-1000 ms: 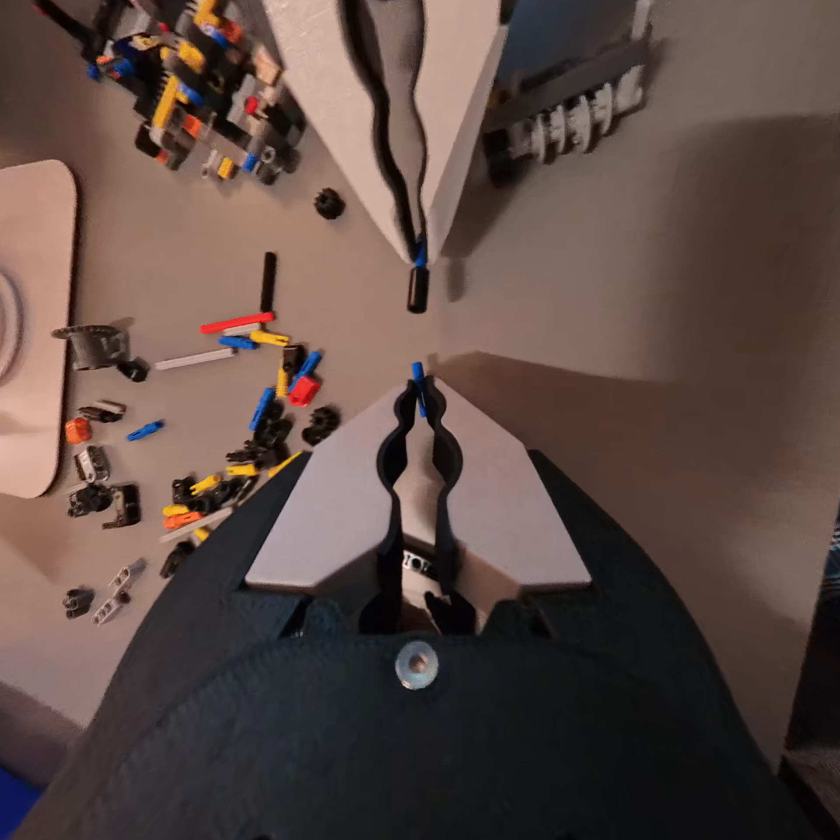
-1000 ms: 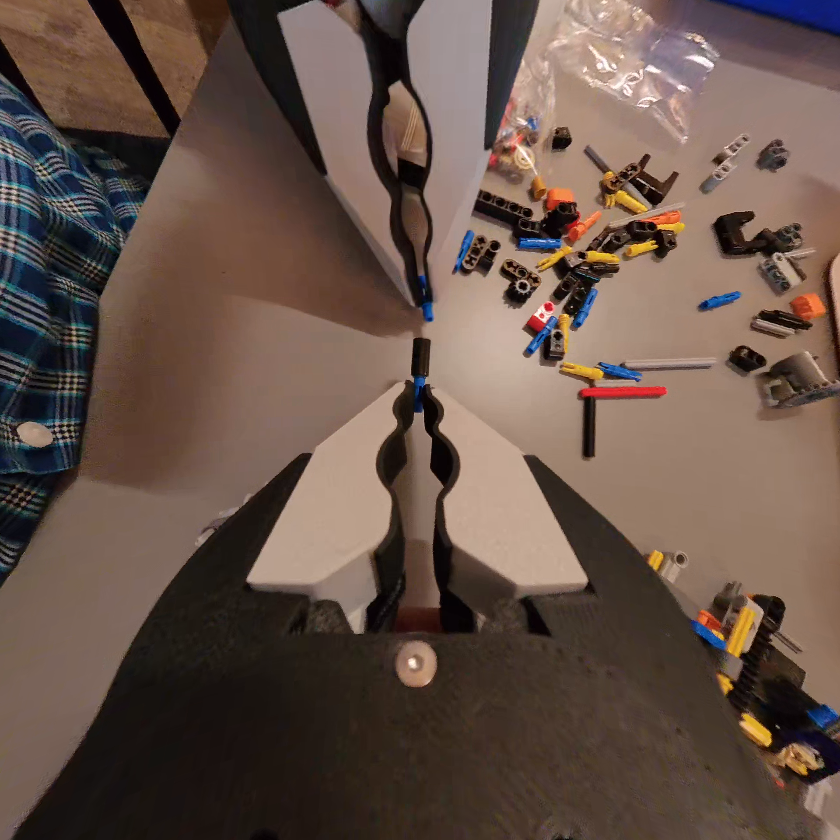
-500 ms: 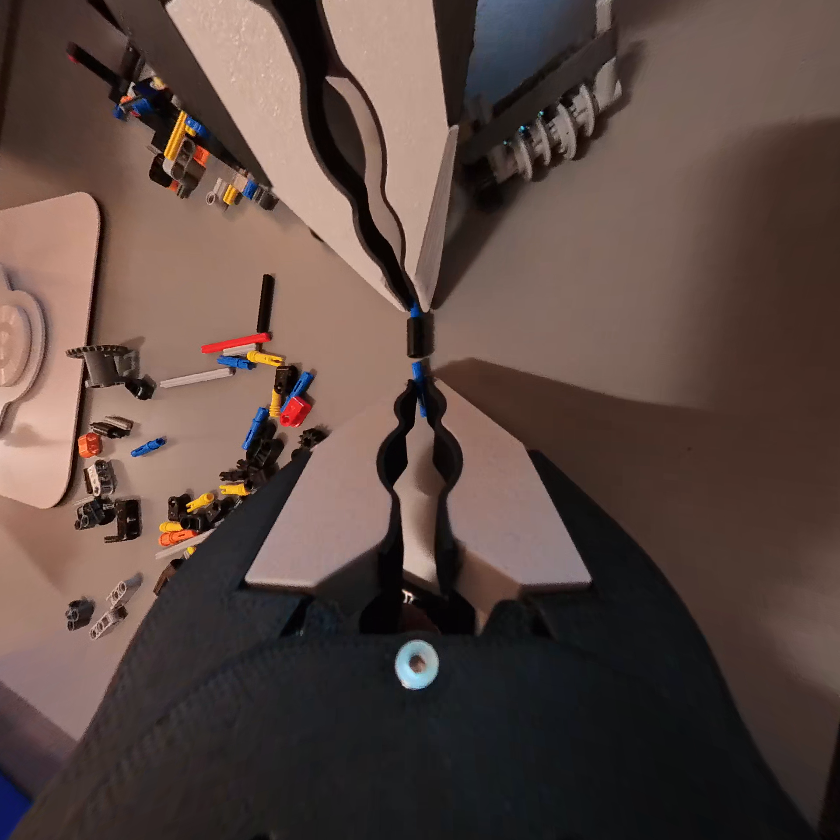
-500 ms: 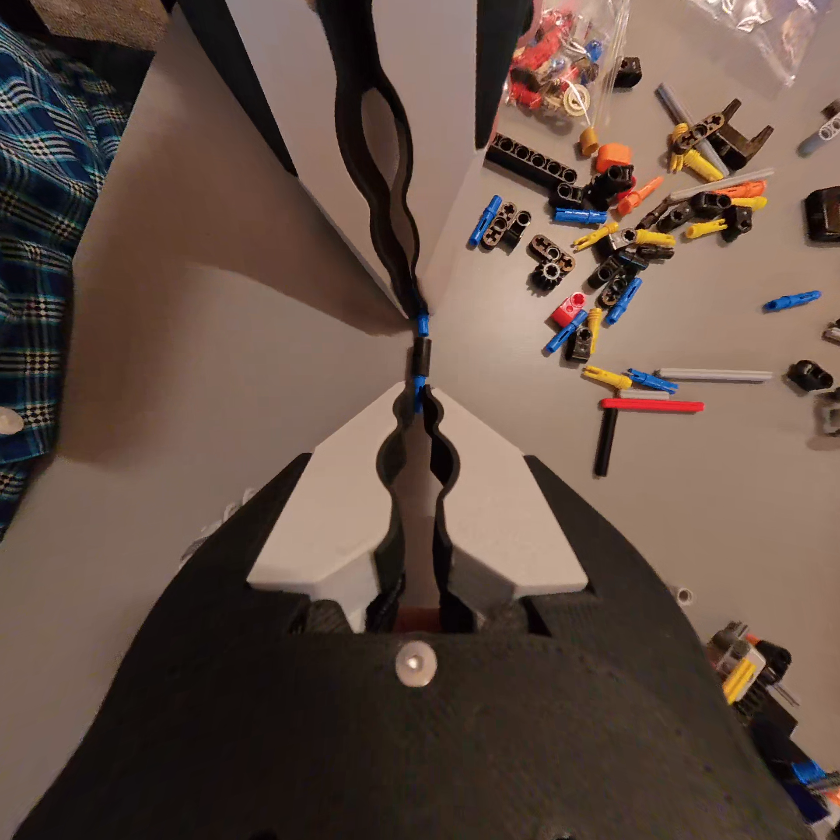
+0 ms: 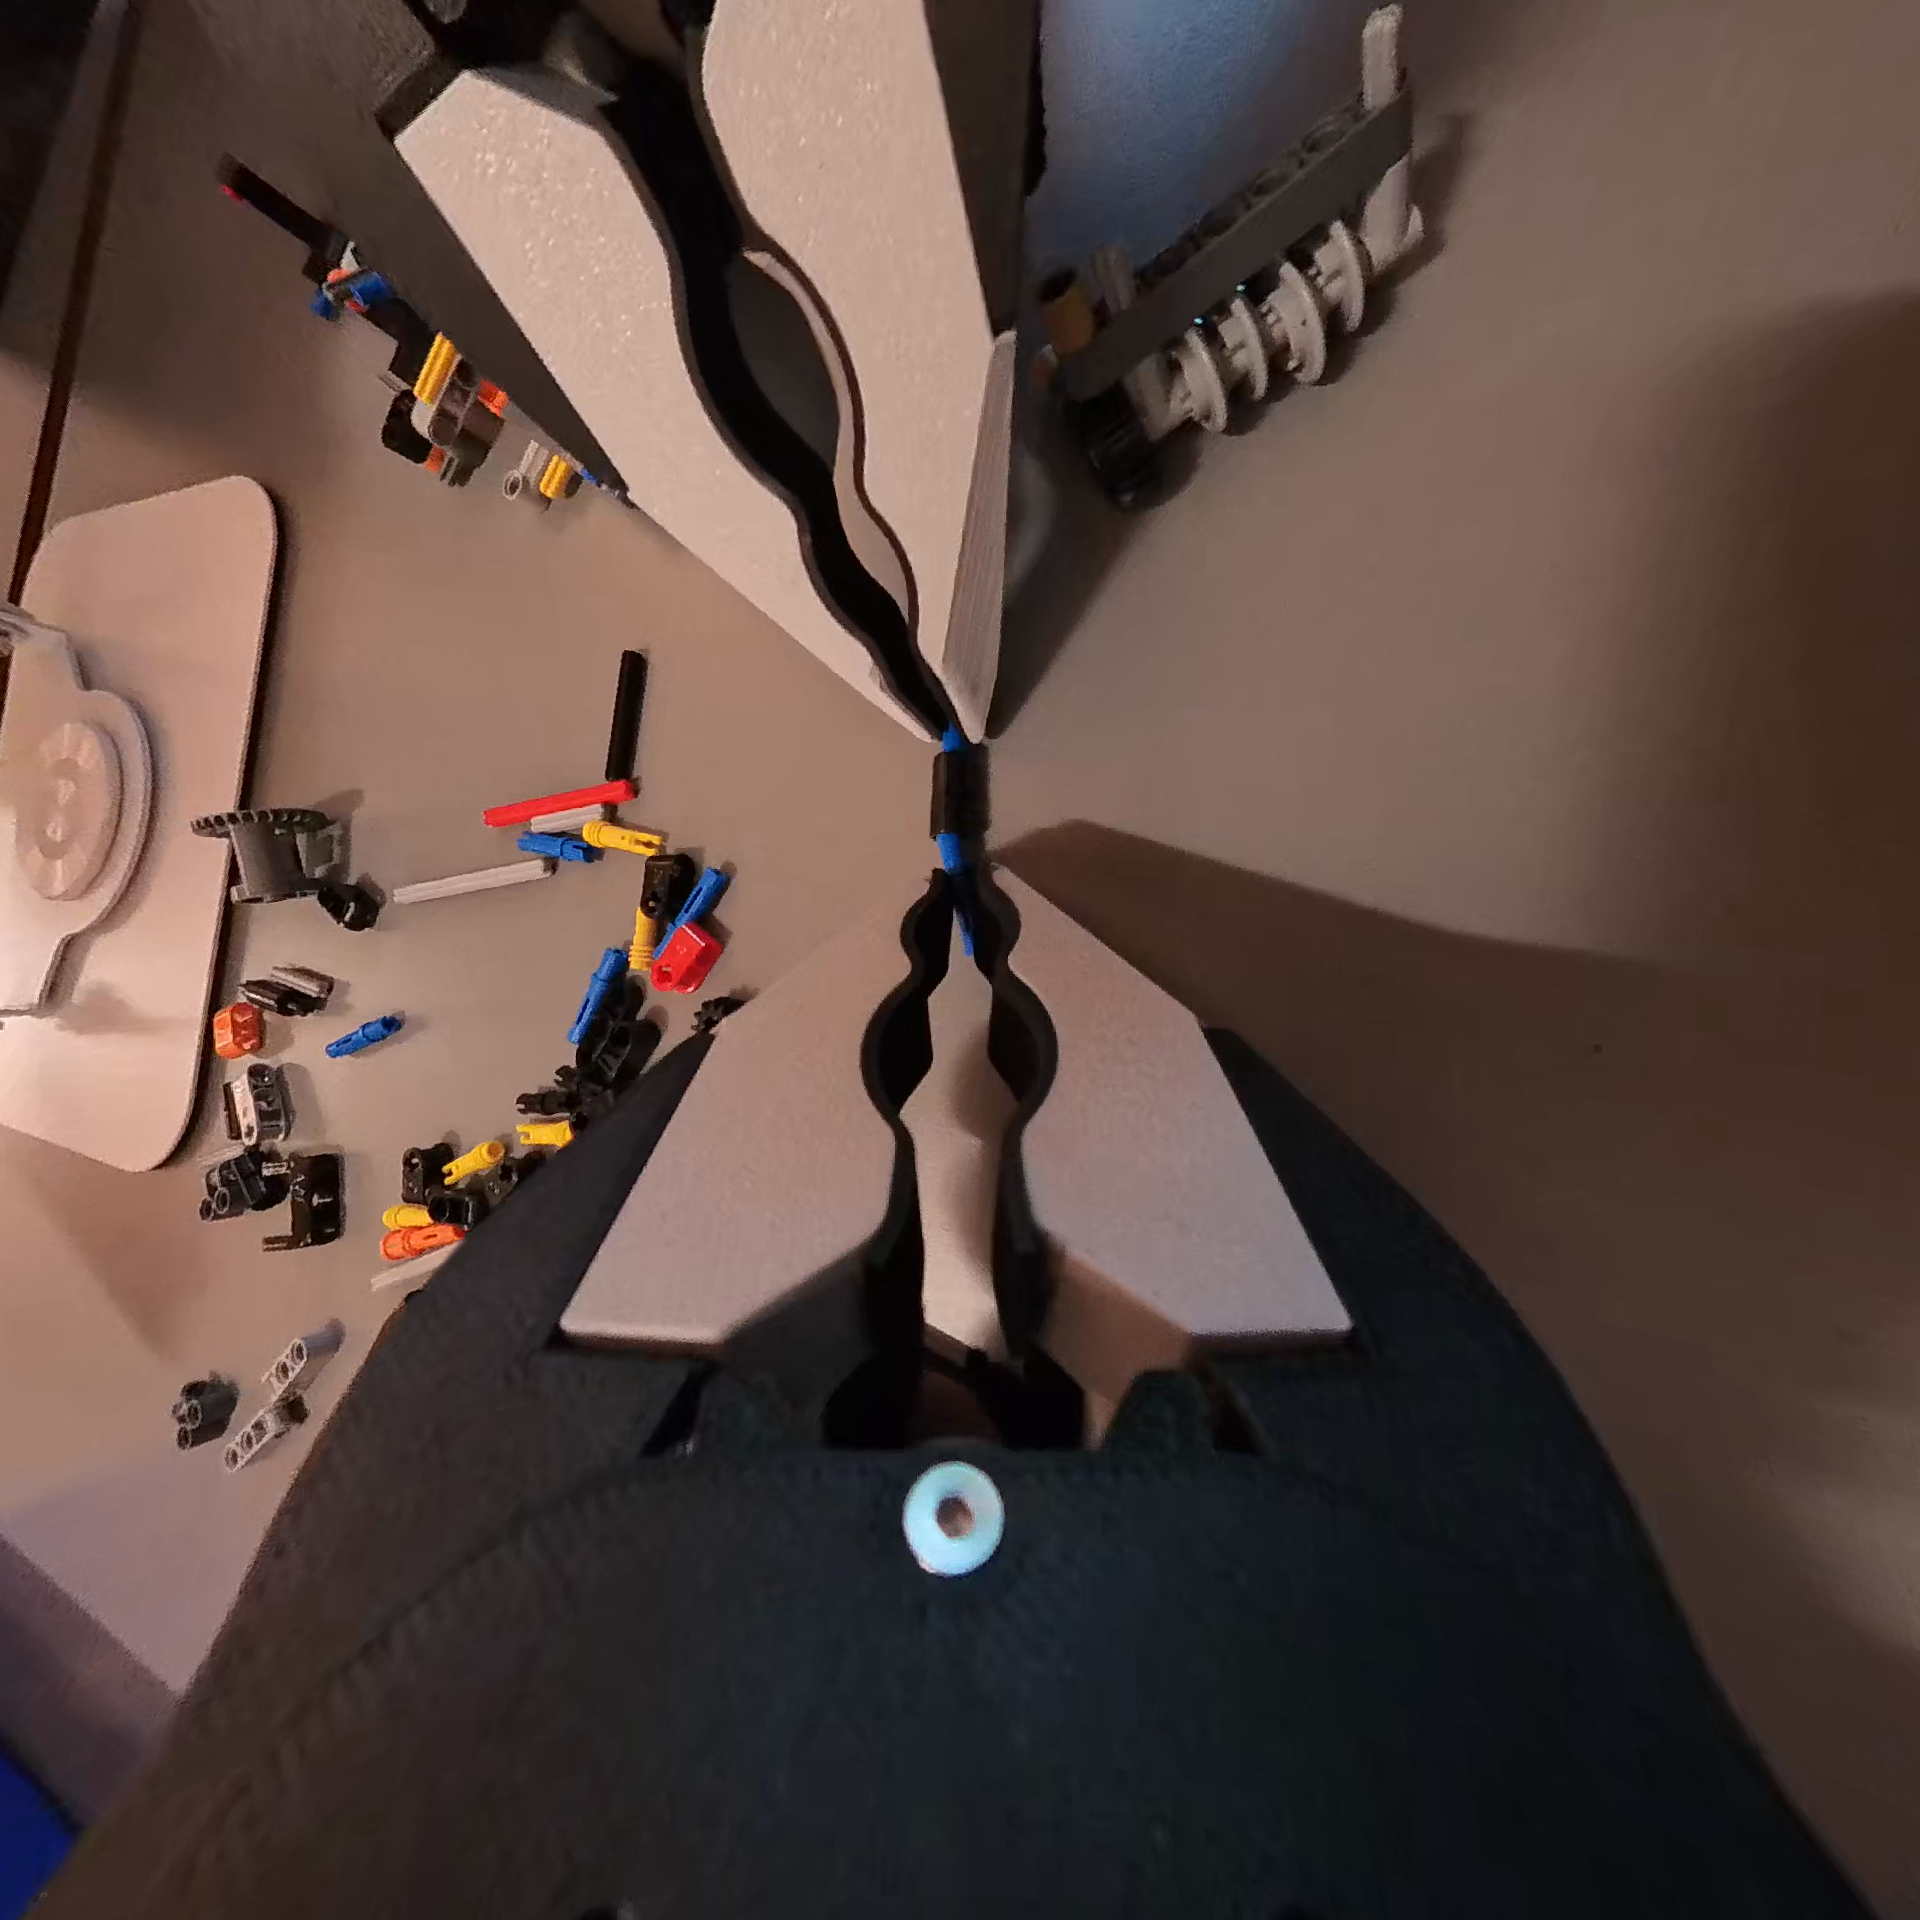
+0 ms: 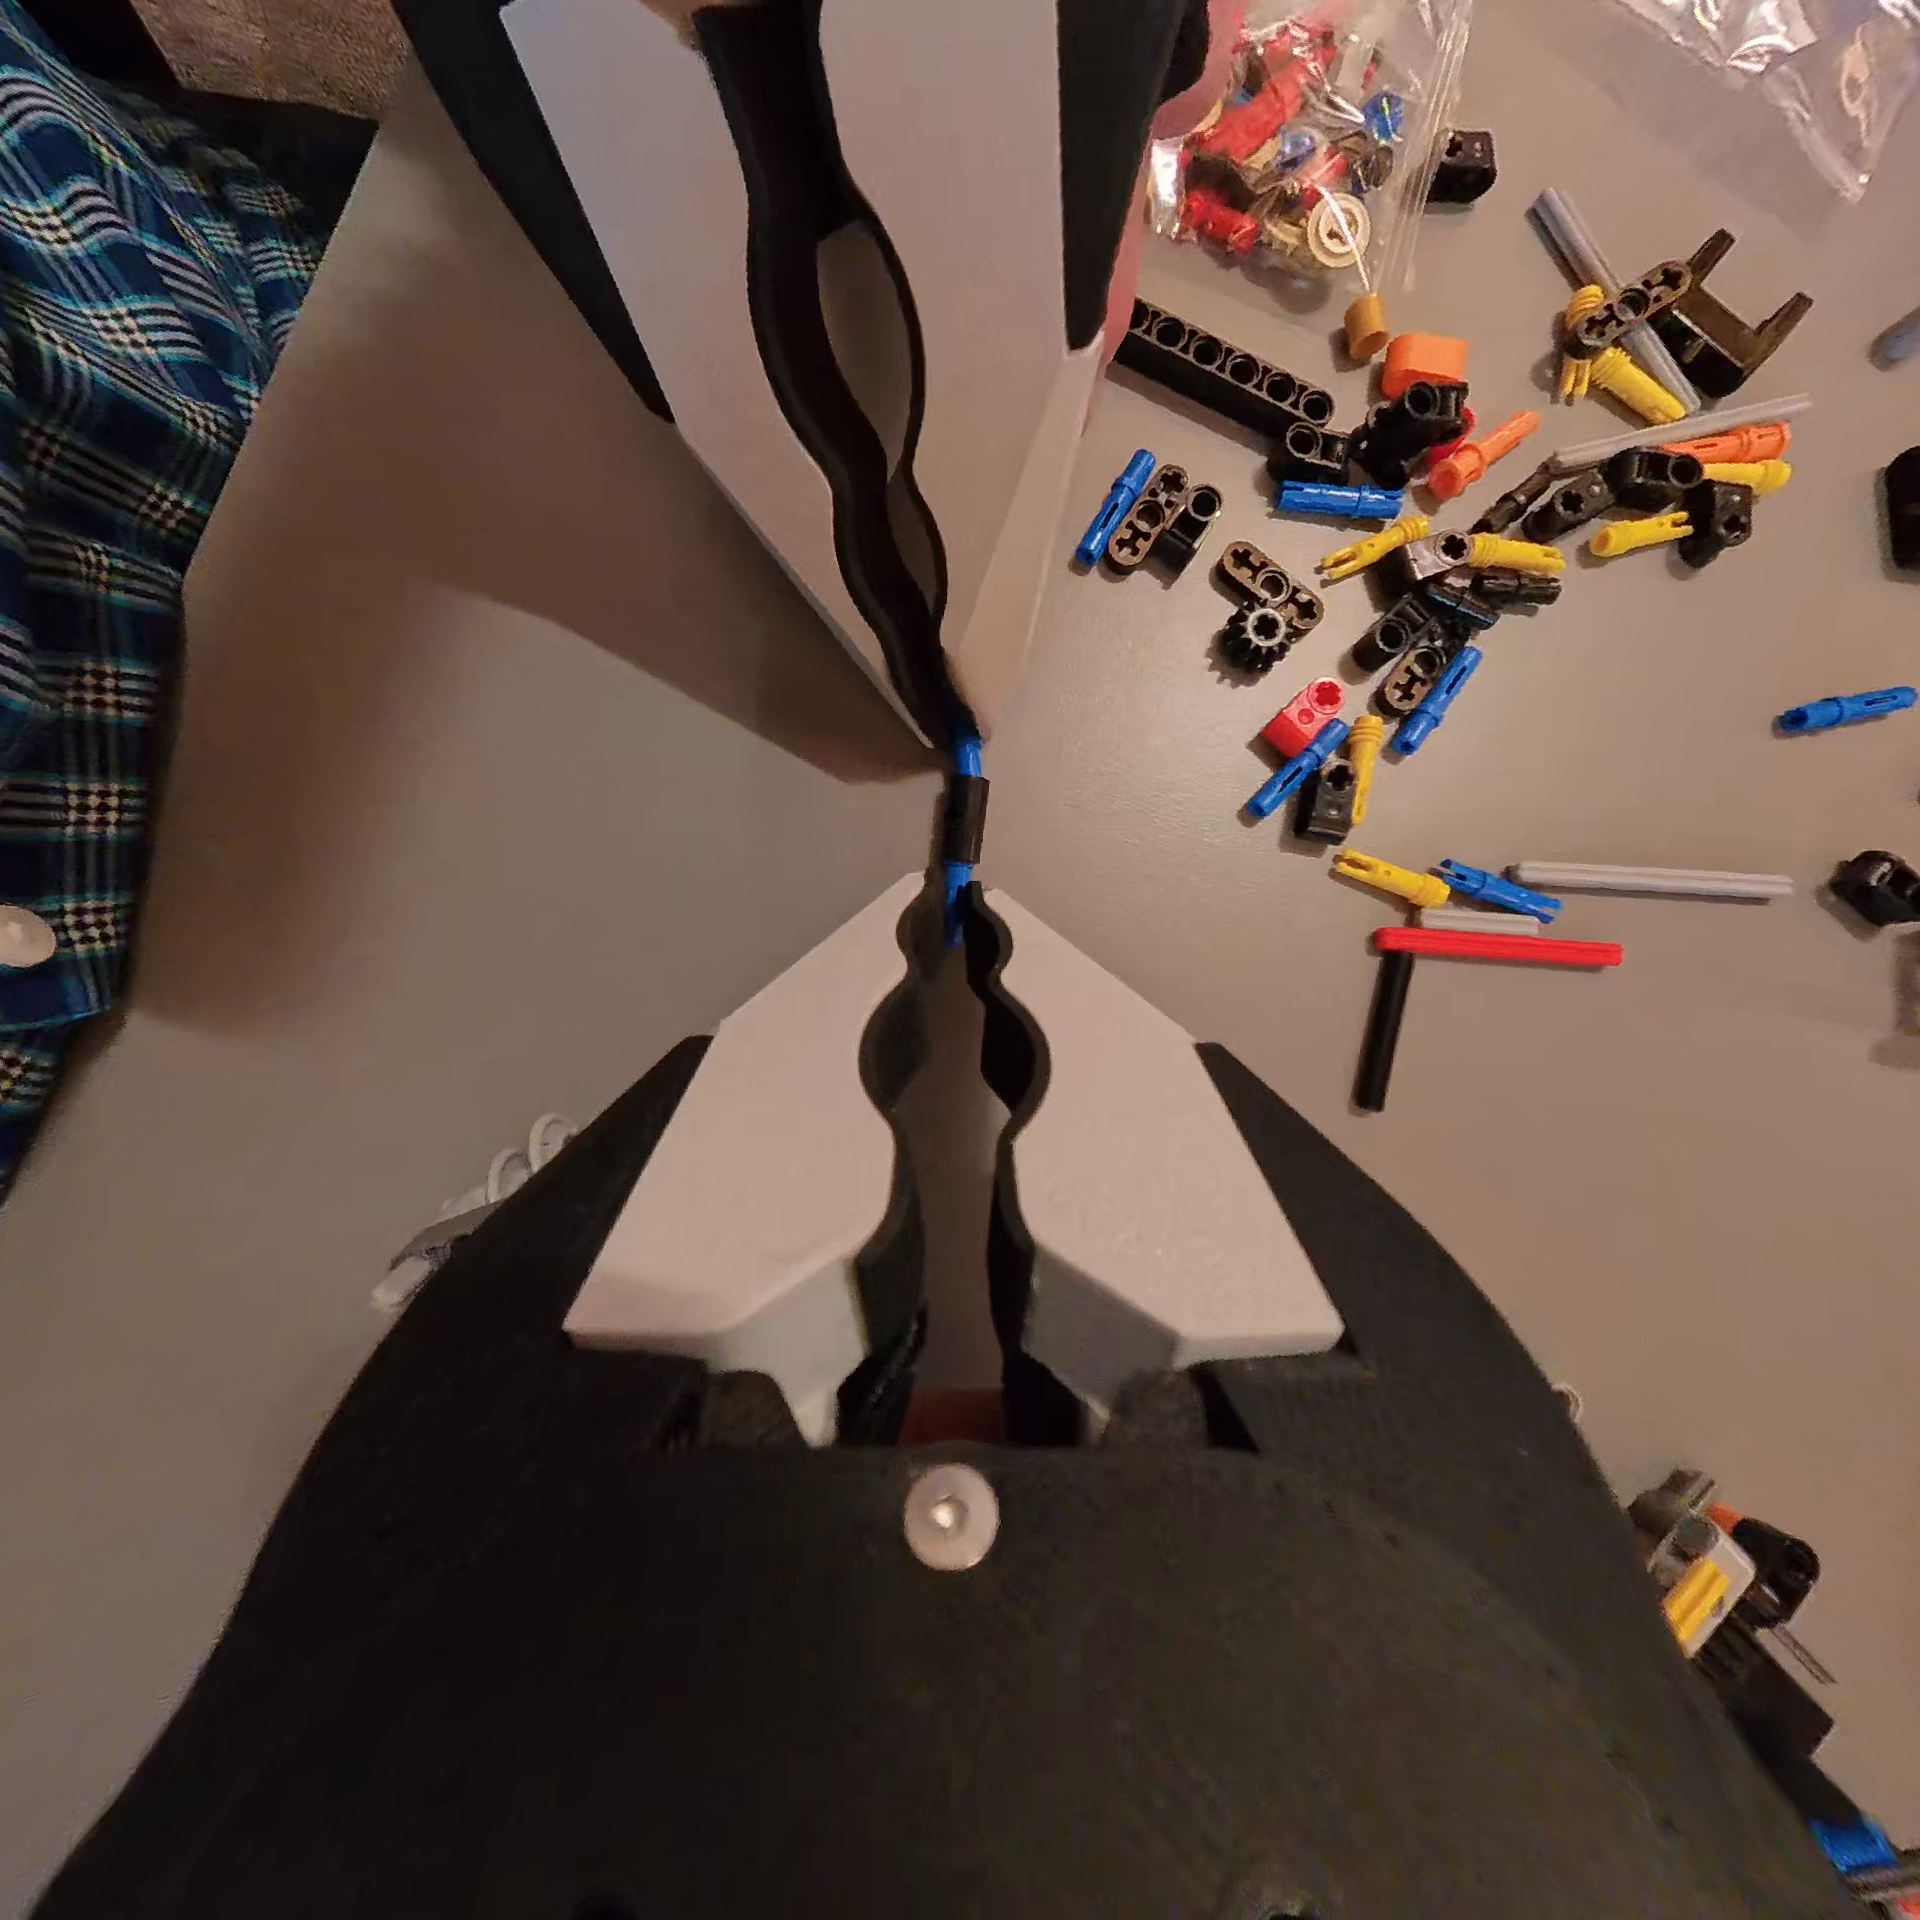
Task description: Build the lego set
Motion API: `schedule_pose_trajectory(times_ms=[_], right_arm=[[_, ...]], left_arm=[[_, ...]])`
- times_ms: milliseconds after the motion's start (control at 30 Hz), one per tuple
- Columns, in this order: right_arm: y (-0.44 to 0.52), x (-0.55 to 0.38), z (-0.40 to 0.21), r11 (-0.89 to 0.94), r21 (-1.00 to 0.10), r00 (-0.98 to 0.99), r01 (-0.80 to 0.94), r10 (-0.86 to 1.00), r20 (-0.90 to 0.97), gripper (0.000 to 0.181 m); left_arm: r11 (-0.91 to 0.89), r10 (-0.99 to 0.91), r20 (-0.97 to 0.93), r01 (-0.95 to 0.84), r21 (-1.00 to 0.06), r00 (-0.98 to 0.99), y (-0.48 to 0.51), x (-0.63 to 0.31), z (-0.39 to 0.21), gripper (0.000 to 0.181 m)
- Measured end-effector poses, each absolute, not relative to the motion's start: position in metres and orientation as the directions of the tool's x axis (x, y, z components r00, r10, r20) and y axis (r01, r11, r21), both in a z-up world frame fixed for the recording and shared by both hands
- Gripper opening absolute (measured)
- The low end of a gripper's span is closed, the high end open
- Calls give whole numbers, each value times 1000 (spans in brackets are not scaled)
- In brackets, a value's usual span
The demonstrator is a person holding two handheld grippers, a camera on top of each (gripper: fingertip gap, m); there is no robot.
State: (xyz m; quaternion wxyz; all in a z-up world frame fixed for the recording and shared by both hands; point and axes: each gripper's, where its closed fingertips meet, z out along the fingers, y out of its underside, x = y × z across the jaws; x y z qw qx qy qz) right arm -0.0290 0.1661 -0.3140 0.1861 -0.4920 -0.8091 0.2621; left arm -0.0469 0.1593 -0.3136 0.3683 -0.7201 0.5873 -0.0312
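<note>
My left gripper (image 5: 961, 902) is shut on a blue pin (image 5: 951, 857). My right gripper (image 6: 956, 902) is shut on a second blue pin (image 6: 954, 883). The two grippers meet tip to tip above the grey table. A short black connector (image 5: 956, 795) sits between them, with one blue pin entering each end. In the right wrist view the connector (image 6: 961, 821) shows the same way, and the left gripper (image 6: 954, 727) comes in from the top. In the left wrist view the right gripper (image 5: 951, 727) comes in from the top.
Loose small pieces lie scattered to one side (image 5: 623, 987) (image 6: 1455, 540). A grey beam assembly with white gears (image 5: 1247, 322) lies behind. A plastic bag of parts (image 6: 1278, 177), a pale board (image 5: 135, 810) and a person's plaid shirt (image 6: 104, 520) lie at the edges. Left and right tips are no more than a few centimetres apart.
The grippers have closed the gap between them. The left gripper's blue pin, apart from the black connector a second ago, now sits in its free end.
</note>
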Motion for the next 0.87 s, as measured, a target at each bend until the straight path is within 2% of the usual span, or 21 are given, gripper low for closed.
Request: schedule_pose_trajectory(times_ms=[200, 433, 700, 867], right_arm=[[166, -29, -314, 432, -596, -482, 677, 872, 85, 0], [165, -31, -314, 471, -586, -513, 660, 852, 107, 0], [166, -30, -314, 453, -590, -502, 669, 860, 92, 1], [166, -31, -314, 436, -604, -485, 667, 870, 92, 1]], left_arm=[[25, -892, -400, -861, -509, 210, 158, -46, -314, 1], [43, -900, -396, -867, -497, 183, 160, -42, -314, 1], [-17, -902, -357, -846, -533, 244, 160, -43, -313, 2], [-65, -894, -338, -831, -553, 294, 158, -50, -313, 8]])
